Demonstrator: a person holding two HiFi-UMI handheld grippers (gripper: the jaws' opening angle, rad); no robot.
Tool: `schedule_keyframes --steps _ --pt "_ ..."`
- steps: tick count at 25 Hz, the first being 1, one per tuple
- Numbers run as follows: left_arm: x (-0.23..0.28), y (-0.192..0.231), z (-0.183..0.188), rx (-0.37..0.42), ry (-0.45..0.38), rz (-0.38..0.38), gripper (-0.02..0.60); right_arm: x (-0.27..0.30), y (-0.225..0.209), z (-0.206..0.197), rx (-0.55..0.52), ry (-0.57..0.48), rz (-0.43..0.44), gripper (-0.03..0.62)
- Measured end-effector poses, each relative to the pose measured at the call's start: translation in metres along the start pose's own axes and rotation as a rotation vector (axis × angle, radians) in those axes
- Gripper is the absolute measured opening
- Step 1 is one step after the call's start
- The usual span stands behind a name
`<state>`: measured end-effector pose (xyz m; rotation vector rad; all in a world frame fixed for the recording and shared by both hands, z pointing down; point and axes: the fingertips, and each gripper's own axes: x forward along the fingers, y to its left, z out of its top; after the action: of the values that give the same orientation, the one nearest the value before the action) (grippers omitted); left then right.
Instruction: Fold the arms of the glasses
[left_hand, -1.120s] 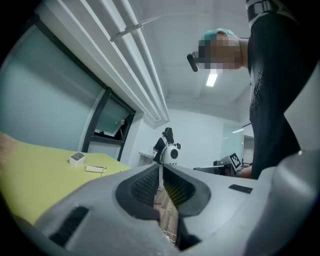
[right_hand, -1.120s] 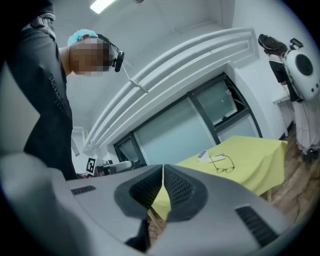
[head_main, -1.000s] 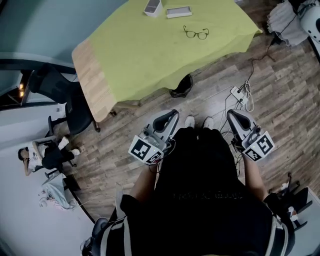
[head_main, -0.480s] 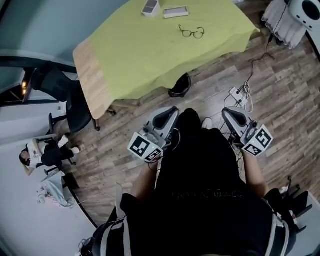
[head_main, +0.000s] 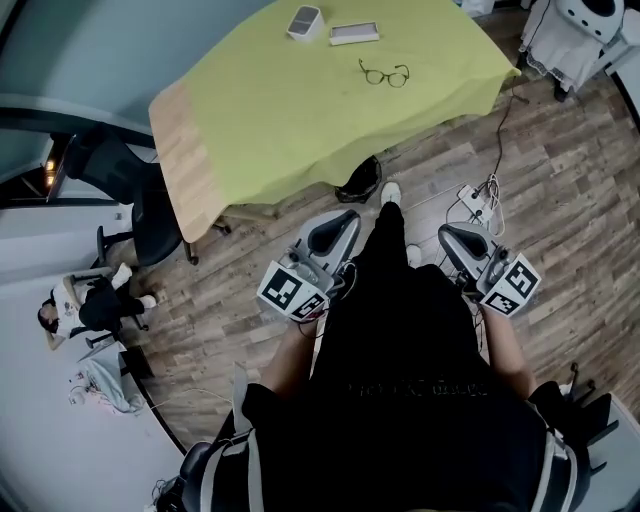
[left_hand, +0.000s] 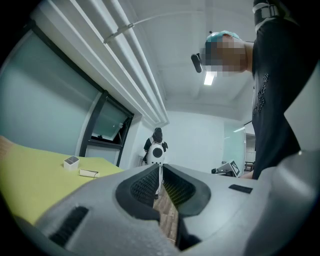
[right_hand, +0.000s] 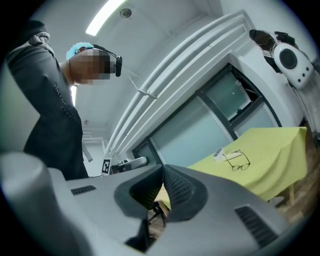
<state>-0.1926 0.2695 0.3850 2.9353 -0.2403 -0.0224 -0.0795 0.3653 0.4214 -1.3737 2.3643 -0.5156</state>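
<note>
A pair of thin-framed glasses lies with arms unfolded on the yellow-green tablecloth, far ahead of me; the right gripper view also catches the glasses small on the cloth. My left gripper is held low by my hip, well short of the table, jaws shut with nothing in them. At my other side my right gripper is likewise shut and empty. In the left gripper view the left gripper has its tips touching. The right gripper points up past the table.
A small white box and a flat white case lie on the cloth behind the glasses. Under the table's near edge sits a black bag. A power strip with cables lies on the wooden floor, and an office chair stands at the left.
I have stepped toward the table with one foot forward. Both grippers stayed at my sides and shut. The glasses have not moved on the cloth.
</note>
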Motion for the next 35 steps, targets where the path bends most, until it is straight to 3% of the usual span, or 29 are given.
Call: schedule_keyframes --steps 9,20,27,35 --pt "0.035 0.038 -0.006 -0.008 0.004 0.013 0.037 0.018 -0.046 0.007 -0.009 0.051 -0.02 0.031" --pt "0.113 0.137 0.007 -0.046 -0.003 -0.004 0.037 0.097 -0.128 0.047 -0.032 0.121 -0.013 0.031" --pt "0.148 0.184 0.02 -0.047 0.013 -0.083 0.035 0.15 -0.181 0.07 -0.033 0.161 -0.033 0.031" --pt "0.172 0.23 0.022 -0.071 0.026 -0.111 0.018 0.194 -0.227 0.076 -0.07 0.23 -0.084 0.031"
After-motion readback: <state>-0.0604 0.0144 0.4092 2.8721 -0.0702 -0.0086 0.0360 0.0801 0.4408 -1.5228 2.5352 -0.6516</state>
